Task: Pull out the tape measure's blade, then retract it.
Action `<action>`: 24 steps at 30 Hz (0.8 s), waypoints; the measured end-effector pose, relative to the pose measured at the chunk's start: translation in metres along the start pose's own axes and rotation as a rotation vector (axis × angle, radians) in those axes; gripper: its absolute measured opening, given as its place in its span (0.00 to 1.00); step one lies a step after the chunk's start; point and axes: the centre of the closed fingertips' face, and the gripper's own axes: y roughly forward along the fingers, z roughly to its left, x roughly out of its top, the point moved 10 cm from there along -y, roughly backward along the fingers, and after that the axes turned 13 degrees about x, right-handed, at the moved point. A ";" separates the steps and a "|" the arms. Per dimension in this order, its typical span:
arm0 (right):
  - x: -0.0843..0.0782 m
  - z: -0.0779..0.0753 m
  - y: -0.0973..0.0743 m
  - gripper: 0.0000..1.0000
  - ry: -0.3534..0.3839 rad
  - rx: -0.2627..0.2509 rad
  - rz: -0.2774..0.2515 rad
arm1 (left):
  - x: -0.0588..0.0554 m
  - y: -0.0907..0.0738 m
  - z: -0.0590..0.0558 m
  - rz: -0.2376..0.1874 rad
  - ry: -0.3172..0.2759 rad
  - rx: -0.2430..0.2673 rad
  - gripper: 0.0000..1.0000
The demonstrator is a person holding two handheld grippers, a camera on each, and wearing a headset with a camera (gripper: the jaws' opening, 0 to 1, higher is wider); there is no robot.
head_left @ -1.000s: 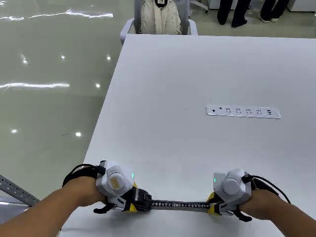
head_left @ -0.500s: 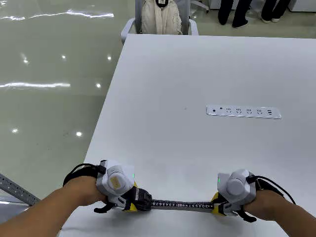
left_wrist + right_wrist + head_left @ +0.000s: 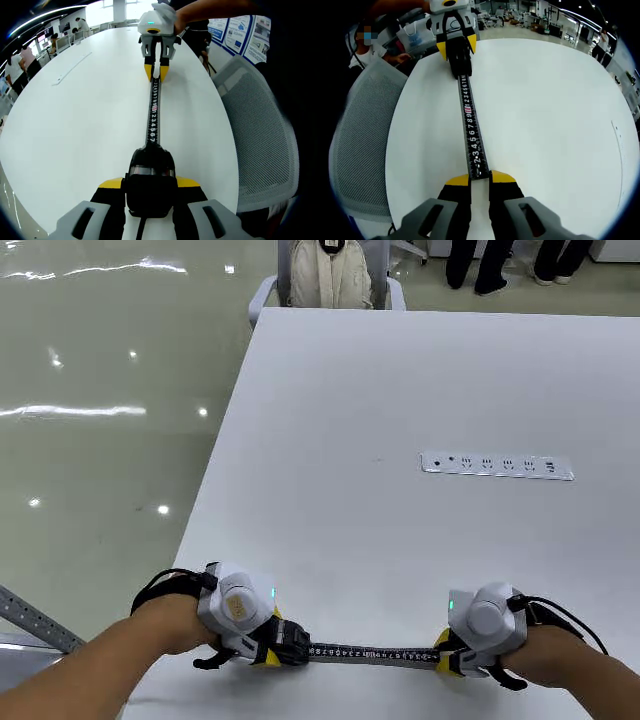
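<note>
White workbench (image 3: 400, 390) carries the work at its near edge. Your left gripper (image 3: 150, 184) is clamped on the black tape measure case (image 3: 150, 167). Your right gripper (image 3: 480, 179) pinches the tip of the blade (image 3: 470, 120). Pull-out appears largely done; retraction is not yet done. Between the two grippers the blade runs straight and dark, with white numerals.

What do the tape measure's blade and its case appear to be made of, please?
The blade looks like thin painted metal: dark, matte, with printed white numerals, and lying straight. The case is probably black moulded plastic, slightly glossy with rounded edges.
</note>
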 end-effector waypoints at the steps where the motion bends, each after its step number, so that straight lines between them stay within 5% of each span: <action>1: 0.000 0.000 0.000 0.11 0.000 0.000 0.002 | 0.000 0.000 0.000 0.000 0.000 0.001 0.33; 24: -0.008 0.001 -0.012 0.11 0.020 0.000 0.004 | -0.001 0.000 0.000 0.002 -0.003 0.000 0.33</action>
